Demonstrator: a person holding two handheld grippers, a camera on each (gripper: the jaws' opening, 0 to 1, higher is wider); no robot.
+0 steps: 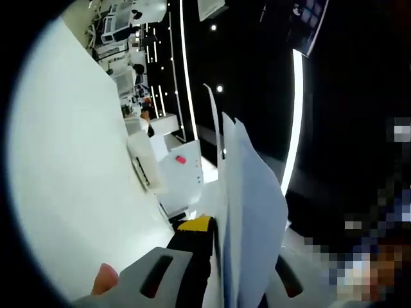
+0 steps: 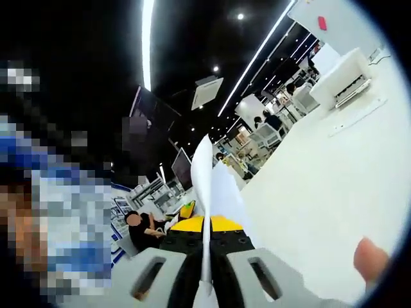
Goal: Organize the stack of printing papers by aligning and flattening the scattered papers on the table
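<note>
Left tongs (image 1: pixel 221 282) pinching the printing papers (image 1: pixel 247 218) edge-on, sheets rising straight ahead along the jaws, fanned slightly apart. Right tongs (image 2: pixel 205 276) pressed together on the same paper sheets (image 2: pixel 204 192), thin edge standing up between the jaws. Stack held aloft, clear of the white surface (image 1: pixel 70 179) alongside. White printer (image 2: pixel 343 80) farther off. No readable writing anywhere.

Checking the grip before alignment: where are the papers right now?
The papers stand edge-on, lifted off the white table, pinched in both the left gripper and right gripper.
</note>
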